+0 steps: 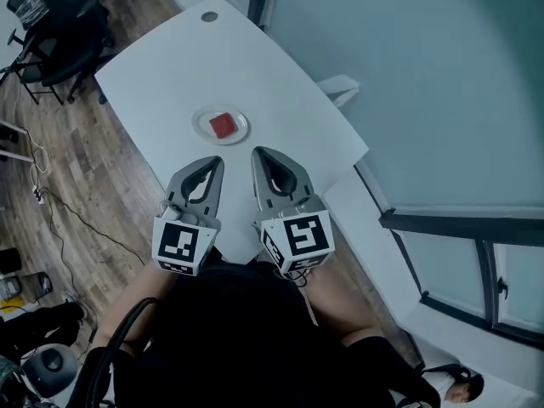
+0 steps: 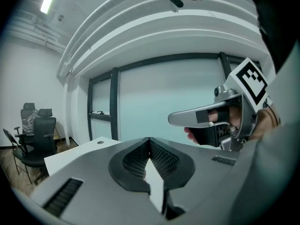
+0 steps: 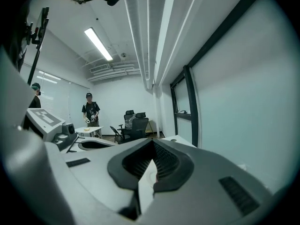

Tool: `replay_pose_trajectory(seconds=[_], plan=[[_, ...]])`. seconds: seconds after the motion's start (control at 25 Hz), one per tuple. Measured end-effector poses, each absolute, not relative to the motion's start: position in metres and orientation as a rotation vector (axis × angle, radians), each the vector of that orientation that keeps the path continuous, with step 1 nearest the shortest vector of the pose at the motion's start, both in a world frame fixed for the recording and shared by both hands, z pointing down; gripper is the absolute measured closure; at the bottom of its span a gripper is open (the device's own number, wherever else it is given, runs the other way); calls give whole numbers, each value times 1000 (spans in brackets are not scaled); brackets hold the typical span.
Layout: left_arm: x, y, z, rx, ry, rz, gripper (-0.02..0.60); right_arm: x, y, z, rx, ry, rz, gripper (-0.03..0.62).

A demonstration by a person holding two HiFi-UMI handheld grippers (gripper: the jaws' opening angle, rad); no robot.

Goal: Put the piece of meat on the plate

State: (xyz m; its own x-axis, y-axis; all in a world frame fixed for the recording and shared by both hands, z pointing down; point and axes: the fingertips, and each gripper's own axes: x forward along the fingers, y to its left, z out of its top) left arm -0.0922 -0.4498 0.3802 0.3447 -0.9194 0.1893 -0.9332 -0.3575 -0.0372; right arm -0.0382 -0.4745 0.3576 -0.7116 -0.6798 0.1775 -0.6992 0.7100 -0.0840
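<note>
Cut off at the head view's top-left corner: black office chairs (image 1: 59,24). Too small to identify: round grey spot (image 1: 209,16) at the far end of the white tabletop (image 1: 161,66). Hidden behind the grey left gripper (image 1: 218,161) and right gripper (image 1: 257,152): part of the tabletop's near edge. Too small to tell: items held by distant dark-clothed person (image 3: 90,110).

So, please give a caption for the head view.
Meat lies on the plate on the white table; left gripper and right gripper, both shut, hover nearby.
</note>
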Motion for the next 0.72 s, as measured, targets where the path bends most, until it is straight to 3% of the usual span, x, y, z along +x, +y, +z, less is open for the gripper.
replay_pose_trajectory(seconds=[0.72], plan=[[-76, -413, 350, 2576, -1720, 222, 588, -24, -428, 329, 1148, -2870, 48, 591]])
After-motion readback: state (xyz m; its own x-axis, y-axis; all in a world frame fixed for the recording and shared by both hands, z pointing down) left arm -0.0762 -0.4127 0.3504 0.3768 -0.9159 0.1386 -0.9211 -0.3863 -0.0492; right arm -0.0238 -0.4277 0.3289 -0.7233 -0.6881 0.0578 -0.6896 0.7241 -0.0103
